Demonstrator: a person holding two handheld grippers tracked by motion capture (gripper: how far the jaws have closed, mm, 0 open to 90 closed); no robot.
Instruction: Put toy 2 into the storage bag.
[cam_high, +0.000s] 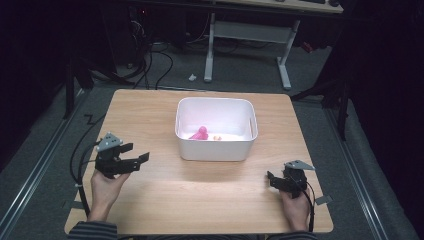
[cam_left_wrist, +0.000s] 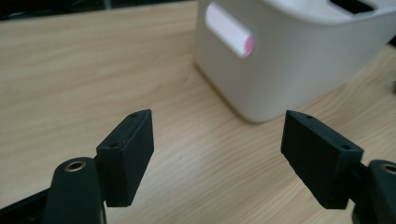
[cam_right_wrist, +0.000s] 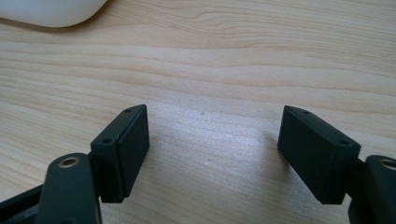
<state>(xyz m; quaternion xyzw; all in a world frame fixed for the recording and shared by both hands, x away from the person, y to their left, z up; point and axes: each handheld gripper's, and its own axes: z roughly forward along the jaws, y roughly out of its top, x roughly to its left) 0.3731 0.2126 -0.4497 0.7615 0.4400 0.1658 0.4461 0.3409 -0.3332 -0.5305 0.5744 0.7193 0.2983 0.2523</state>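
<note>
A white plastic bin (cam_high: 216, 145) stands in the middle of the wooden table (cam_high: 150, 195). Inside it lie a pink toy (cam_high: 200, 133) and a small orange piece (cam_high: 216, 137). My left gripper (cam_high: 137, 156) is held over the table to the left of the bin, open and empty. In the left gripper view the gripper (cam_left_wrist: 217, 135) points toward the bin's corner (cam_left_wrist: 280, 60), where pink shows through a handle slot (cam_left_wrist: 229, 30). My right gripper (cam_high: 271, 178) rests low at the front right, open and empty. The right gripper view has it (cam_right_wrist: 212, 133) over bare wood.
A second desk's white legs (cam_high: 285, 65) and cables (cam_high: 150, 65) are on the floor beyond the table. Each gripper trails a black cable (cam_high: 80, 165) off the table's edge. The bin's rounded corner (cam_right_wrist: 51, 11) is at the top left of the right gripper view.
</note>
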